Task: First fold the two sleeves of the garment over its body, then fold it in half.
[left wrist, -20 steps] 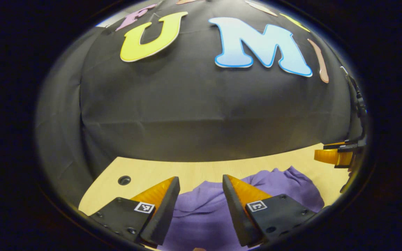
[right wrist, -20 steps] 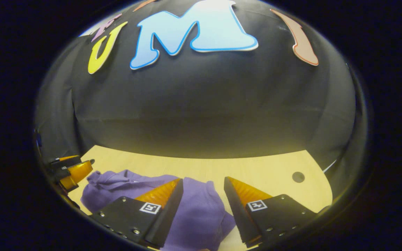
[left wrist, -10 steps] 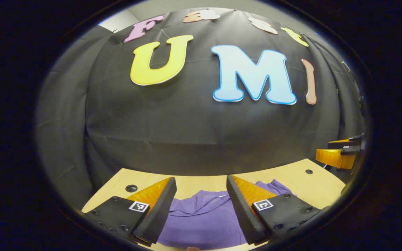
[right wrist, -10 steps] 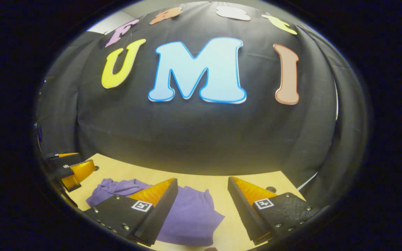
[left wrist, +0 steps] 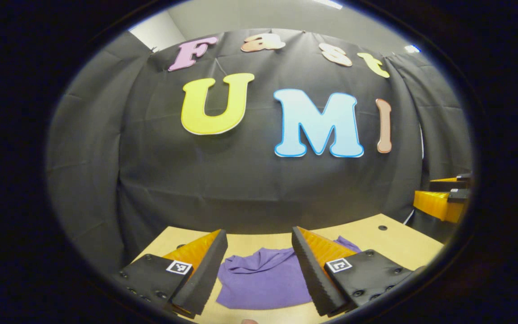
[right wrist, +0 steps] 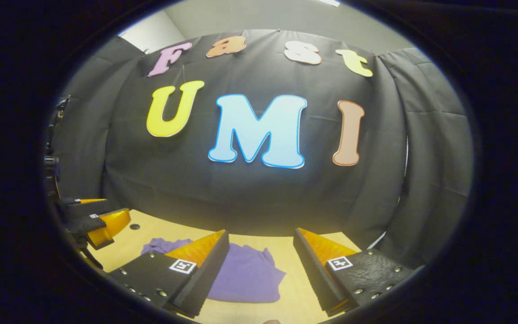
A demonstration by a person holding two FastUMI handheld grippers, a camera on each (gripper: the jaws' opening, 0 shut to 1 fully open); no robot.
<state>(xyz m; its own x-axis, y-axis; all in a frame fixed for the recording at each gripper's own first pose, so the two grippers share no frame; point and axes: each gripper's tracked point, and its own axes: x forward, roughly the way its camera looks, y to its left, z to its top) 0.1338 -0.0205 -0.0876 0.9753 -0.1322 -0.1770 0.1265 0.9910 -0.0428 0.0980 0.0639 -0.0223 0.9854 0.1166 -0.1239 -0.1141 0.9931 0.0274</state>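
Garment first: purple knit garment [left wrist: 263, 281] lies as a compact bundle on the light wooden desk [left wrist: 398, 243], so we judge the folds done or nearly done. We hold the left gripper [left wrist: 259, 265] above and clear of it, fingers spread, nothing between them. Right gripper [right wrist: 261, 265] likewise: fingers spread wide, empty, raised over the bundle's right side. We read both as lifted off since nothing is left to pinch. Edges: bundle sits mid-desk, bare wood on all sides, well apart from the desk's back rim by the black cloth wall [right wrist: 250, 189]. Open room between the two grippers; the other gripper sits far off at each view's side.
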